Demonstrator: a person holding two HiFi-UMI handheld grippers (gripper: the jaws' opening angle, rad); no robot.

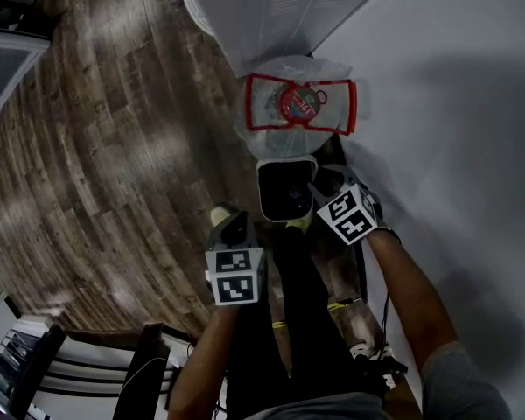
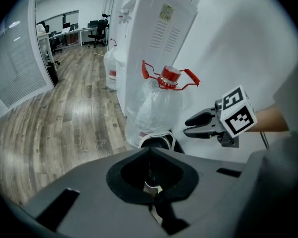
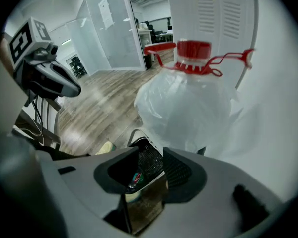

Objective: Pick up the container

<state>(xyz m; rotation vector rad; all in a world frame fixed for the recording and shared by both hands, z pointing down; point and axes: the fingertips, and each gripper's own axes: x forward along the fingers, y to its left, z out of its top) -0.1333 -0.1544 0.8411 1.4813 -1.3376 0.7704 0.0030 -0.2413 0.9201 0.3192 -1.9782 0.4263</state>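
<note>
A small black container [image 1: 284, 191] with a white rim stands on the floor at the foot of a big clear water jug [image 1: 297, 103] with a red cap and handle, wrapped in plastic. My right gripper [image 1: 322, 191] is at the container's right rim; in the left gripper view the right gripper [image 2: 186, 127] has its jaws apart with nothing between them. My left gripper [image 1: 232, 227] hangs lower left of the container, not touching it; in the right gripper view the left gripper [image 3: 75, 89] tapers to a closed tip. The container [image 3: 148, 157] lies just ahead of the right gripper.
A white water dispenser [image 1: 289, 7] stands behind the jug, against a white wall [image 1: 455, 103]. Wooden floor [image 1: 114, 147] spreads to the left. Dark chairs [image 1: 79, 357] are at the lower left. The person's legs and shoes are directly below the container.
</note>
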